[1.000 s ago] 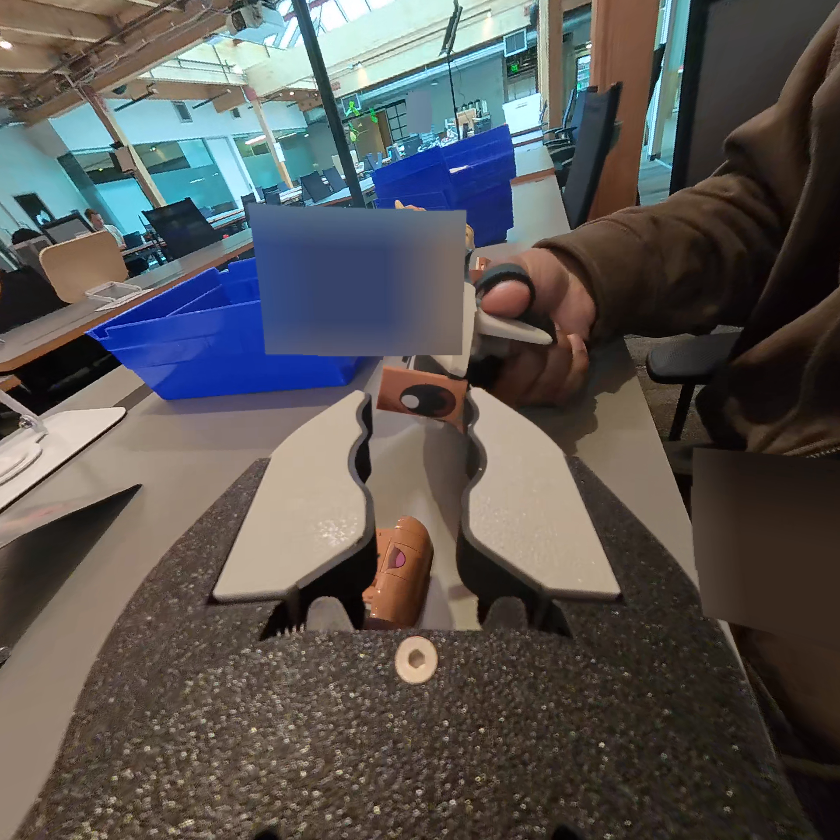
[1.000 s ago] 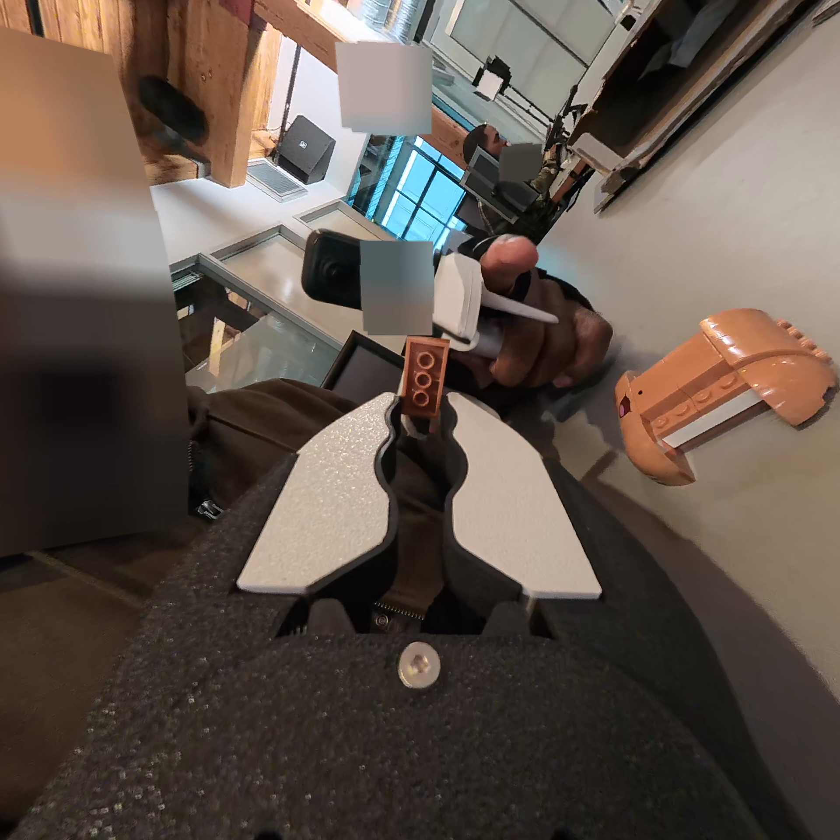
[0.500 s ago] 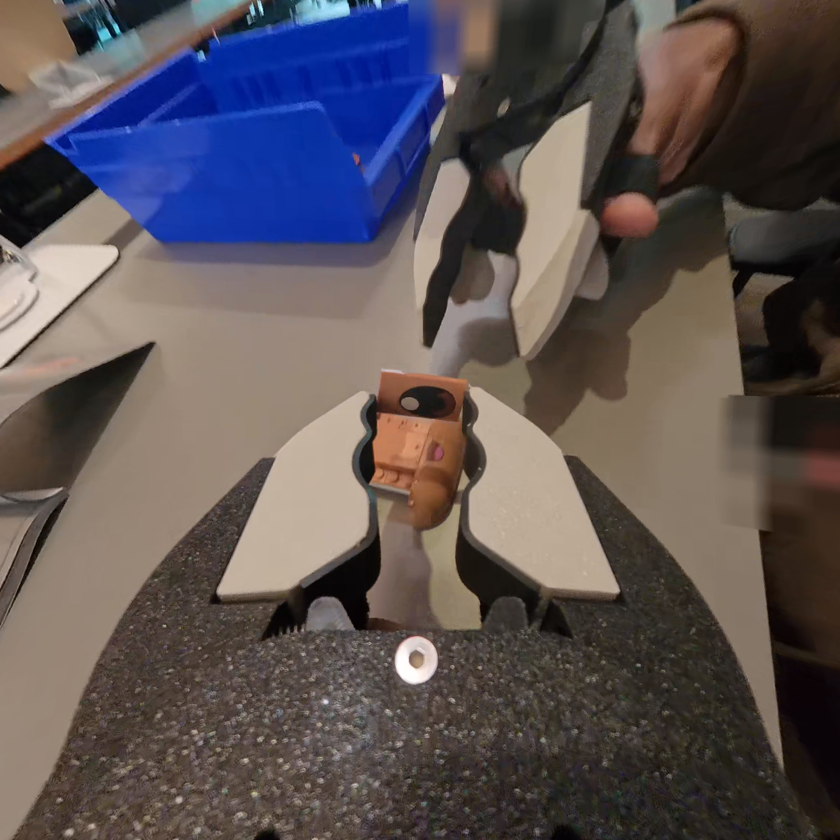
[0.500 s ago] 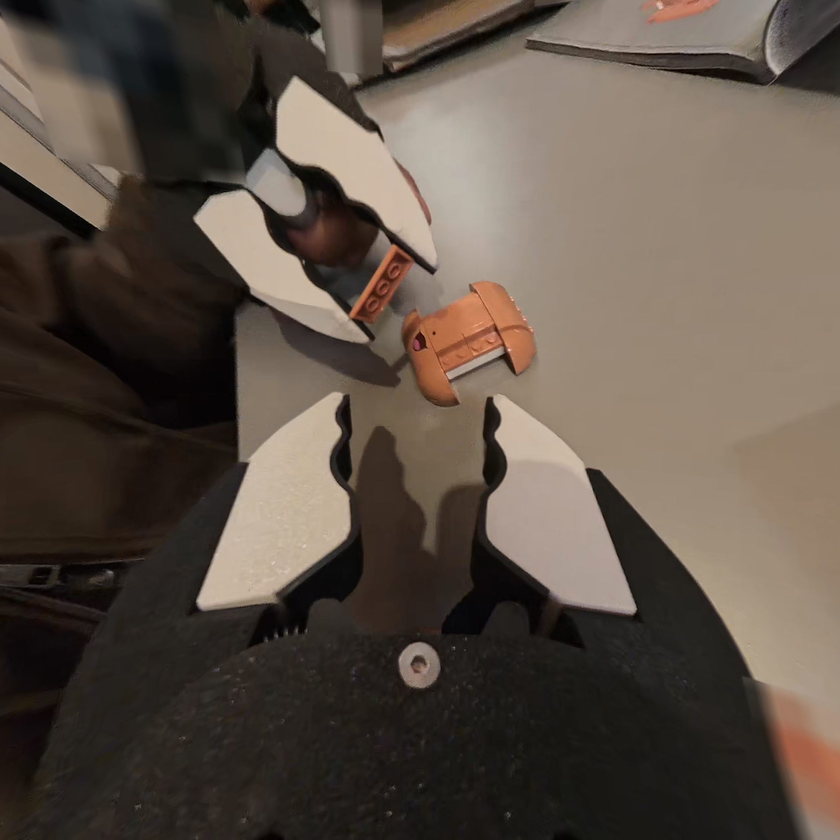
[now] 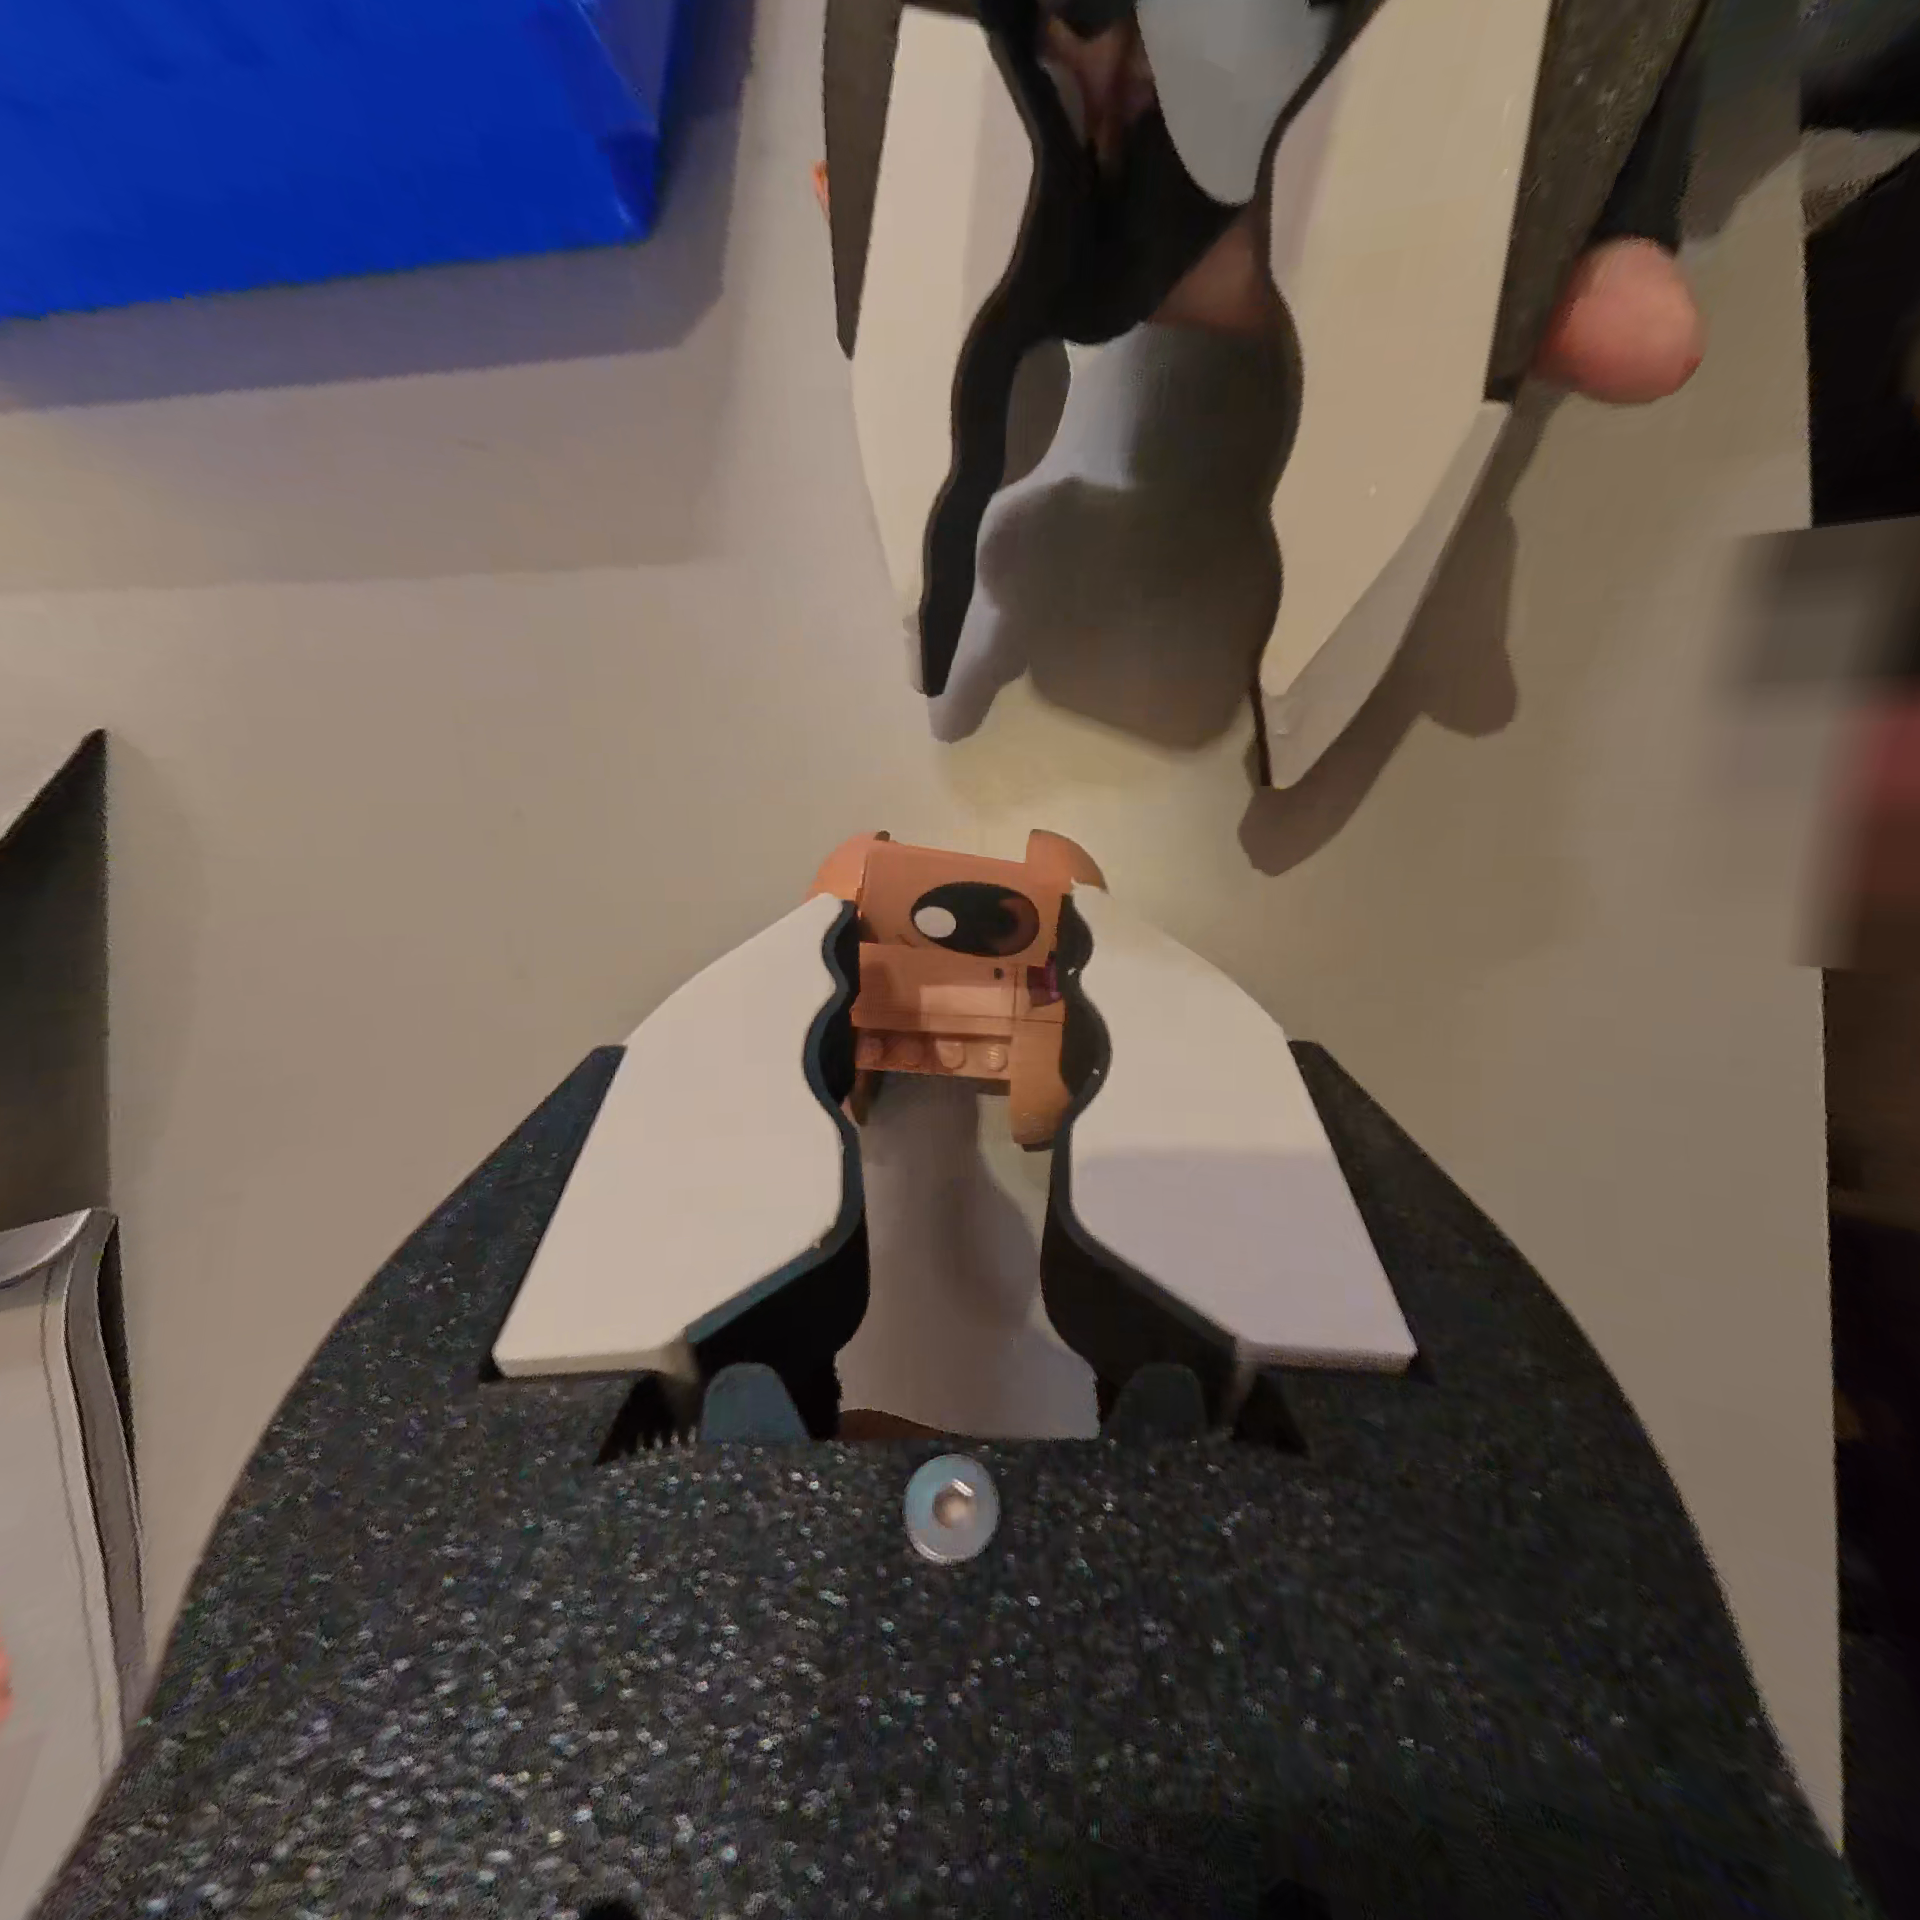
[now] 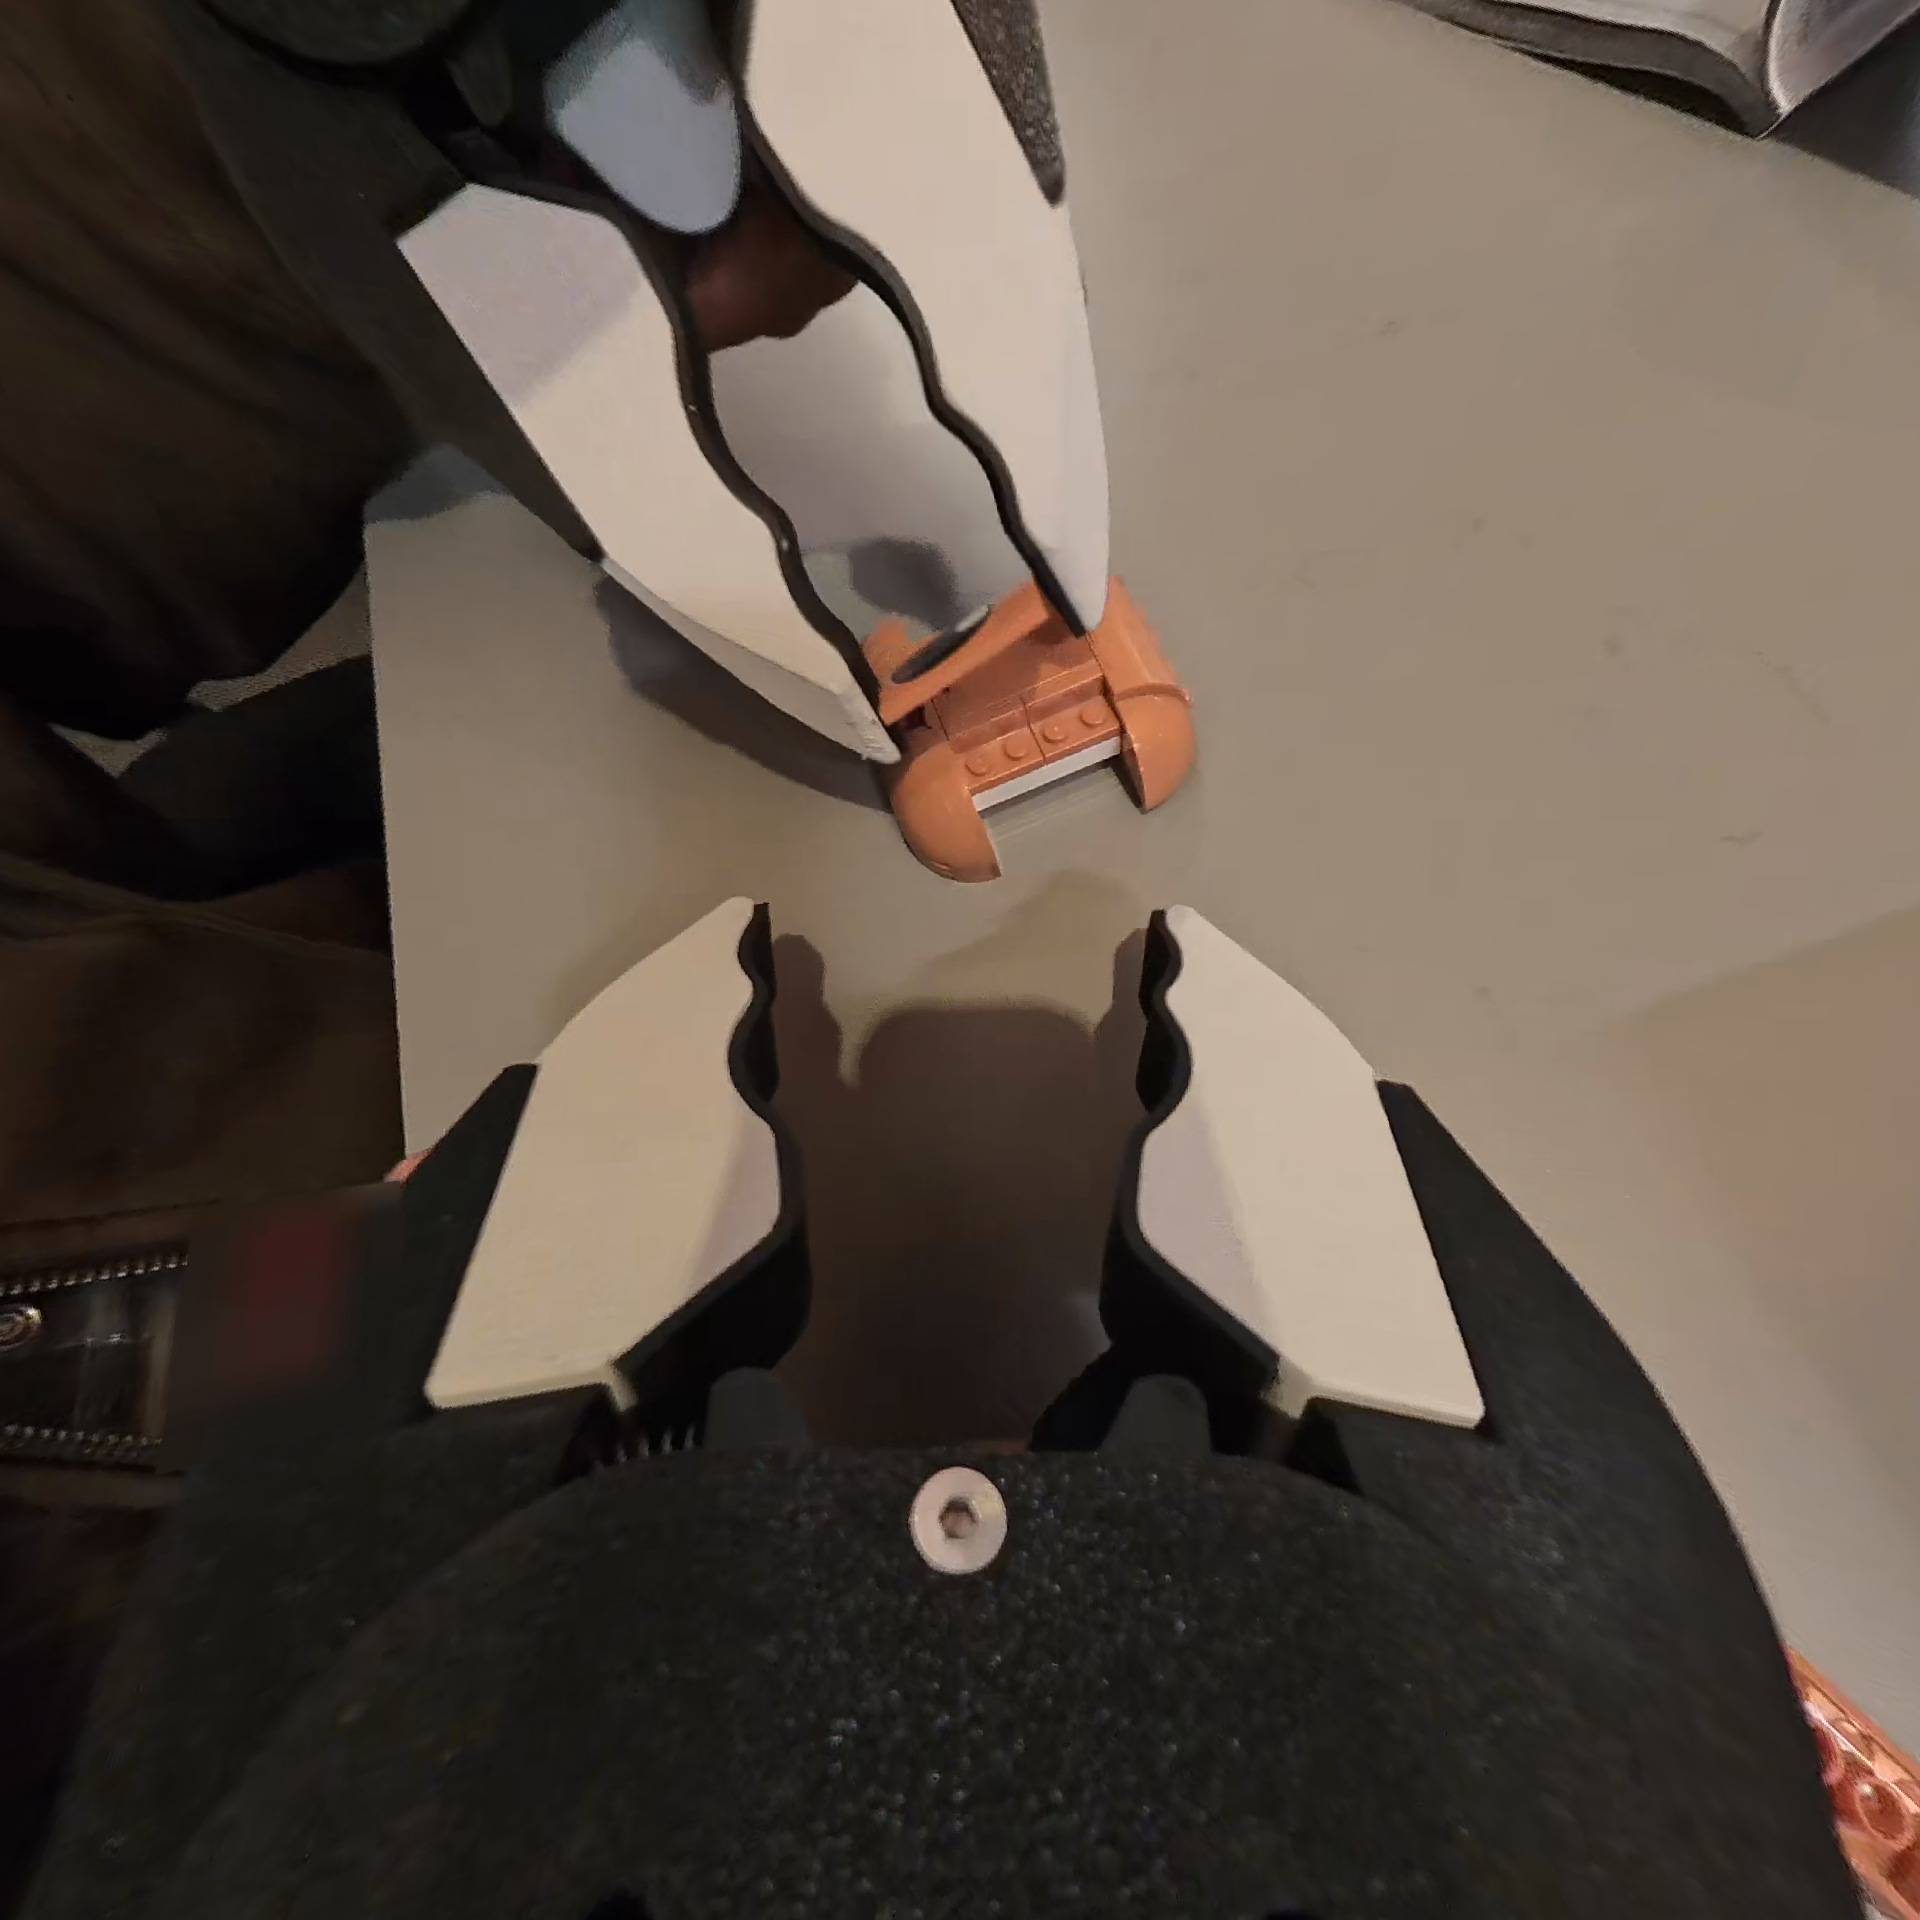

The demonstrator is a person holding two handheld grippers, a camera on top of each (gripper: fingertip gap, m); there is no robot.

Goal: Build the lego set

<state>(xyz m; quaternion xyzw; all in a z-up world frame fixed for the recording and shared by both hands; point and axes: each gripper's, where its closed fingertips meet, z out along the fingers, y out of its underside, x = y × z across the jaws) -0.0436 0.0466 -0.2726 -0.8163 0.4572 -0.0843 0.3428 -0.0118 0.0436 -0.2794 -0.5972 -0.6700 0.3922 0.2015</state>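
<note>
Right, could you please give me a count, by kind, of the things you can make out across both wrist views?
Grippers: 2, the left gripper and the right gripper
Lego items: 2, the eye brick and the brown assembly
Blue bin: 1
Open booklet: 1
Total: 6
A coppery thing at the frame corner is too cut off to count.

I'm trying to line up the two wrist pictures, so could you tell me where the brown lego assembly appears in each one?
Left wrist view: the brown lego assembly sits at centre, between the left gripper fingertips, on the grey table.
Right wrist view: it lies above centre, at the left gripper's tips, beyond the open right gripper.
Shared landmark: the black eye tile on the assembly.
</note>
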